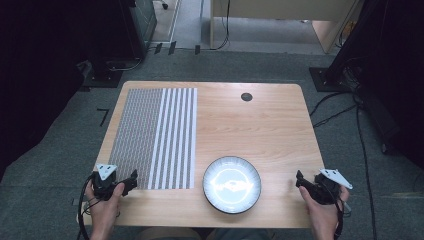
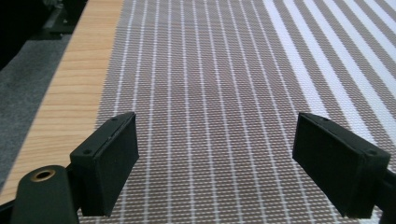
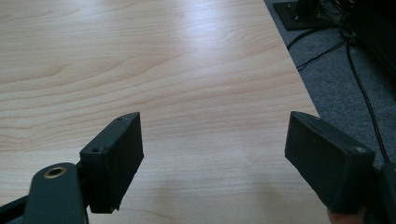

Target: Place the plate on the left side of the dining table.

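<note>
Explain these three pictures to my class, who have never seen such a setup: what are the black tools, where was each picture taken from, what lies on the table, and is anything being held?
A person sits at a wooden table with a hand-held tool in each hand: the left gripper and the right gripper. Each has two black jaws that can pinch things. The high view looks down from above. The other two views come from small cameras riding on the grippers, looking out between their own jaws. On the table lie a striped woven placemat at the left and a round dark-rimmed bowl near the front edge. The left gripper's camera looks over the placemat; the right one's over bare wood. Both pairs of jaws stand wide open, holding nothing.
</note>
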The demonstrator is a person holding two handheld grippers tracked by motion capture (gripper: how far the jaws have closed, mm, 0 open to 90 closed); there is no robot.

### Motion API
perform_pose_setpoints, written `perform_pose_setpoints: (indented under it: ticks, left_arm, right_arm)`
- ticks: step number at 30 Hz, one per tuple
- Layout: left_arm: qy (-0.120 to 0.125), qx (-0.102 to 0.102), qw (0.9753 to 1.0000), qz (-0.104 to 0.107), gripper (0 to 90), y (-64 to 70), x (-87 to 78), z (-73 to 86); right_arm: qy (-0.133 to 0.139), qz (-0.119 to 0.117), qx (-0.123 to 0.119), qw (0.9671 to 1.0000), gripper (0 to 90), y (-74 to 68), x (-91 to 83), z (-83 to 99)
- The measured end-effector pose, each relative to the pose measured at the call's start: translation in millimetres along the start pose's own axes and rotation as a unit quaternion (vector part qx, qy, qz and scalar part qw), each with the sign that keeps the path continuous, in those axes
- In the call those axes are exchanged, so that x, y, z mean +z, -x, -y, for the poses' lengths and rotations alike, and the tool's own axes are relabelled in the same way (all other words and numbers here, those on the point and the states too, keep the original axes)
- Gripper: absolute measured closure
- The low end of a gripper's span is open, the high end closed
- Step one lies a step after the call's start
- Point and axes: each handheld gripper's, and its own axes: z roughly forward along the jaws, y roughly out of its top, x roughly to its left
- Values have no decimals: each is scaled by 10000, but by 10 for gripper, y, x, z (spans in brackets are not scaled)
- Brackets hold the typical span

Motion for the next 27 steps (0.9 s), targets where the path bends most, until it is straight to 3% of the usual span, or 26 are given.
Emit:
perform_pose_setpoints:
  ticks: [27]
  left_arm:
    - [39,170,9992,359,143,380,-29,-8]
  right_arm:
    - [181,-288,-112,9994,198,-297,-97,-17]
